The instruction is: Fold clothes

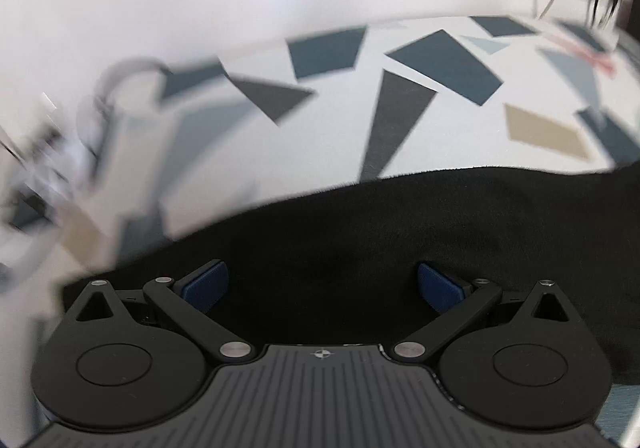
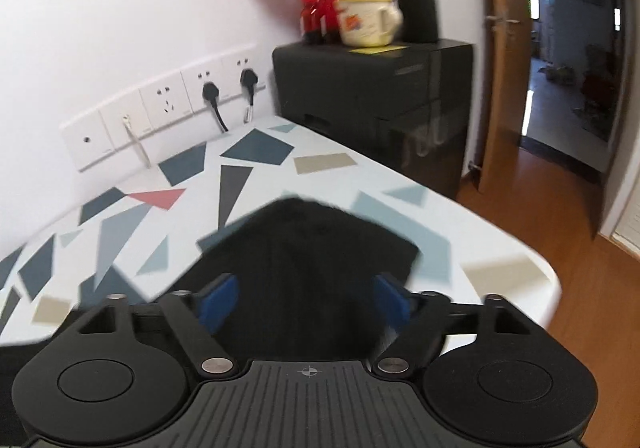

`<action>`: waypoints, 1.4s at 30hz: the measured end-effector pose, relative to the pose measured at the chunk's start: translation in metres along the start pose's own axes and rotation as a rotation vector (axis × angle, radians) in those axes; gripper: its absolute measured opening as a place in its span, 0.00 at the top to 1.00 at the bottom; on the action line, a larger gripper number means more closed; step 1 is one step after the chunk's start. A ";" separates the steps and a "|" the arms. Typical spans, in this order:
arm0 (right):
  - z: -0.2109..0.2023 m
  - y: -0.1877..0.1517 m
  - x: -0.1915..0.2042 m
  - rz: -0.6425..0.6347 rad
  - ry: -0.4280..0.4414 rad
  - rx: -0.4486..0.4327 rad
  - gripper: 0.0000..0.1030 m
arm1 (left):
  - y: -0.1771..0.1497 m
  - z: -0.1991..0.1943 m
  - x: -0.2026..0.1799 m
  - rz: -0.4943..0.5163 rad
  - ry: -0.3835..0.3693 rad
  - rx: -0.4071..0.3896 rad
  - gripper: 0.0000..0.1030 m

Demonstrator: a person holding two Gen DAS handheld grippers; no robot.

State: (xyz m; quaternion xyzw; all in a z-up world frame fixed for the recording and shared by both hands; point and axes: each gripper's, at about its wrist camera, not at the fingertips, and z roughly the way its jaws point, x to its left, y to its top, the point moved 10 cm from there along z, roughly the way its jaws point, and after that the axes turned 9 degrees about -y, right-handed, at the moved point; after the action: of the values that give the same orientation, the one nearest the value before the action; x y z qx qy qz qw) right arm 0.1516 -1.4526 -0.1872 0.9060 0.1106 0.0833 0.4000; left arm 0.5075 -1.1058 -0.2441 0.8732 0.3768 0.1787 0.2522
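Much of the left wrist view is smeared by motion: the left side dissolves into streaks, and only a blurred white and grey shape [image 1: 120,116] can be made out there, its identity not to be told. The black garment [image 1: 360,248] is cut off by the frame at the right and hidden below by the tool body, so its full outline and long axis cannot be judged. In the right wrist view its far edge is blurred too.

The left gripper [image 1: 323,286] is seen spread wide, its blue pads [image 1: 206,286] well apart above the dark cloth, nothing clamped between them. The right gripper [image 2: 307,302] is likewise held released, the garment [image 2: 312,268] lying between and beyond its fingers; contact cannot be told.

The garment is laid on the patterned table [image 2: 248,152], and in the right wrist view a rounded corner is pointed away toward the wall sockets [image 2: 168,108] and the black cabinet [image 2: 372,88].
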 end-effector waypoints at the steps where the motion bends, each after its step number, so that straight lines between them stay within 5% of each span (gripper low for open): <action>1: 0.015 0.008 0.006 -0.017 -0.006 0.016 0.22 | 0.000 -0.004 -0.009 0.005 -0.017 0.004 0.01; 3: 0.043 0.015 0.019 -0.100 -0.016 0.036 0.21 | -0.002 -0.010 -0.026 -0.009 -0.077 0.033 0.01; 8: 0.101 0.029 0.044 -0.329 -0.030 0.061 0.11 | 0.006 -0.019 -0.039 -0.030 -0.092 0.027 0.01; 14: 0.146 0.017 0.039 -0.326 0.009 0.238 0.10 | 0.017 -0.028 -0.079 -0.005 -0.217 0.022 0.01; 17: 0.139 0.012 0.046 -0.385 0.065 0.183 0.24 | 0.009 -0.015 -0.086 -0.049 -0.196 0.086 0.01; 19: 0.135 0.013 0.051 -0.400 0.116 0.166 0.54 | 0.000 -0.002 -0.081 -0.117 -0.163 0.144 0.01; 21: 0.134 0.017 0.061 -0.442 0.152 0.137 0.70 | -0.004 0.004 -0.075 -0.173 -0.133 0.162 0.00; 30: 0.208 0.084 0.079 -0.348 0.082 0.061 0.72 | 0.015 0.013 -0.064 -0.253 -0.010 0.087 0.00; 32: 0.224 0.097 0.071 -0.315 0.056 0.061 0.69 | 0.025 0.017 -0.068 -0.237 0.017 0.049 0.00; 36: 0.240 0.116 0.045 -0.249 -0.067 0.058 0.39 | 0.034 0.024 -0.068 -0.296 0.039 0.028 0.00; 37: 0.237 0.120 0.037 -0.229 -0.096 0.052 0.39 | 0.033 0.025 -0.067 -0.313 0.033 0.033 0.00; 42: 0.180 0.121 0.013 -0.110 -0.014 -0.009 0.25 | 0.029 0.025 -0.064 -0.346 0.000 0.059 0.00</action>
State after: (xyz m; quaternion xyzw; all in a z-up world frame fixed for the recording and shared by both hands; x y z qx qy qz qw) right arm 0.2231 -1.6557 -0.2164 0.8973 0.1569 0.0555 0.4088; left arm 0.4952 -1.1783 -0.2556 0.8024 0.5265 0.1214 0.2532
